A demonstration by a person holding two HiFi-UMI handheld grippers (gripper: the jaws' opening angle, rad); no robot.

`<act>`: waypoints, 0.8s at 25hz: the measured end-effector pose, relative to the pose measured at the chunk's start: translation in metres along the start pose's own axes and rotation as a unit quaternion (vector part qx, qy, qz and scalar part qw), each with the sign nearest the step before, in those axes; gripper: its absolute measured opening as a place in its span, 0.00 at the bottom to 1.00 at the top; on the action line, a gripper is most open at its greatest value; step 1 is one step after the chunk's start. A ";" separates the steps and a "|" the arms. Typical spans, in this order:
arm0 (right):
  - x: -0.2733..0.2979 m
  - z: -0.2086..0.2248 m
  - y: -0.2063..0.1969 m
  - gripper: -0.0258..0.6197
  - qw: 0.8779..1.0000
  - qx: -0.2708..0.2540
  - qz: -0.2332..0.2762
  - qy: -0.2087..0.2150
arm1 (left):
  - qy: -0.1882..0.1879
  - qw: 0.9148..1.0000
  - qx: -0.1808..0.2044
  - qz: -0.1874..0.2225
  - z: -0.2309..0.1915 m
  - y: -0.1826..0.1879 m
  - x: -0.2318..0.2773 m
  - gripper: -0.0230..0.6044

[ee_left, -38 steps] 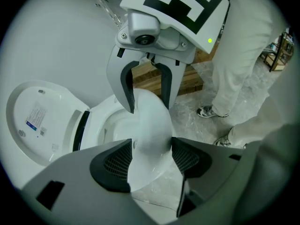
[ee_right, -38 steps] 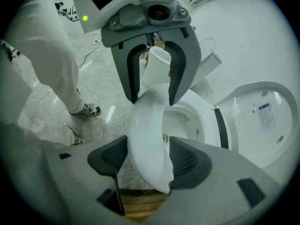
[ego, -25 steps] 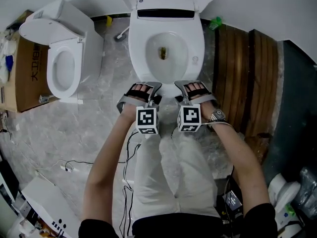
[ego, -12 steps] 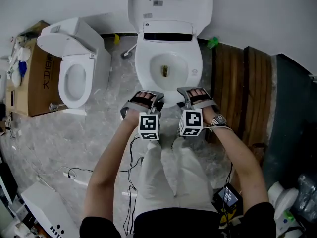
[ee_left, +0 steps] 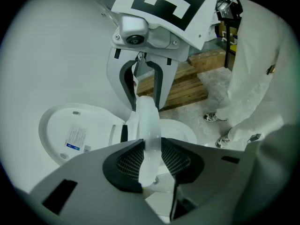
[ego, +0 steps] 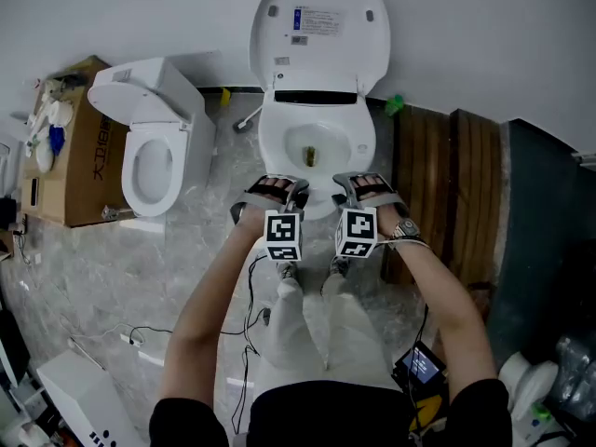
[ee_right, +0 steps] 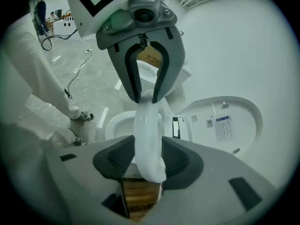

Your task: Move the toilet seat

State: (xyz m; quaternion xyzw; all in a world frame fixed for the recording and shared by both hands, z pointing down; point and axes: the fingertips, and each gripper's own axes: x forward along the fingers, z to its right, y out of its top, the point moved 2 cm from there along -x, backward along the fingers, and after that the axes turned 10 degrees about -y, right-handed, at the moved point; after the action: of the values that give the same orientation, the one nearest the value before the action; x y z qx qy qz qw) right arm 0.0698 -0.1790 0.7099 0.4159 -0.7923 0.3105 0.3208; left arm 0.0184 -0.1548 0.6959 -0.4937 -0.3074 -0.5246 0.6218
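The white toilet [ego: 317, 147] stands ahead with its lid [ego: 319, 35] raised against the wall. Both grippers are at the front of the toilet seat [ego: 271, 147], side by side. My left gripper [ego: 277, 188] [ee_left: 151, 158] has the seat's white edge [ee_left: 147, 121] between its pads, which press on it. My right gripper [ego: 364, 185] [ee_right: 147, 161] grips the seat rim [ee_right: 147, 130] the same way. Both pairs of jaws have just been closing onto the seat. Each gripper view shows the other gripper clamped further along the rim.
A second white toilet [ego: 154, 156] stands at left beside a cardboard box [ego: 74, 147]. Wooden planks [ego: 447, 184] lie at right of the bowl. Cables [ego: 140, 329] trail over the marble floor. The person's legs [ego: 321, 333] stand just behind the grippers.
Both grippers have closed onto the seat's front edge and risen with it. The head view has pulled back, so the whole raised lid now shows.
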 end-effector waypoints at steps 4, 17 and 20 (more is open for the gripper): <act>-0.008 0.019 0.002 0.26 1.000 0.001 0.001 -0.003 | 0.004 1.000 -0.009 0.005 -0.020 0.001 -0.015 0.23; -0.020 0.084 0.005 0.23 1.000 0.019 -0.012 -0.012 | 0.019 1.000 -0.007 0.003 -0.078 0.003 -0.049 0.21; -0.021 0.097 0.005 0.23 1.000 0.021 -0.009 -0.021 | 0.028 1.000 -0.011 -0.002 -0.088 0.003 -0.054 0.20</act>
State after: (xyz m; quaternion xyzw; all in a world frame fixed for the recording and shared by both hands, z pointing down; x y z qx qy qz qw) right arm 0.0510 -0.2402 0.6343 0.4356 -0.7887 0.3151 0.2980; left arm -0.0049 -0.2183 0.6186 -0.4854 -0.2850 -0.5428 0.6233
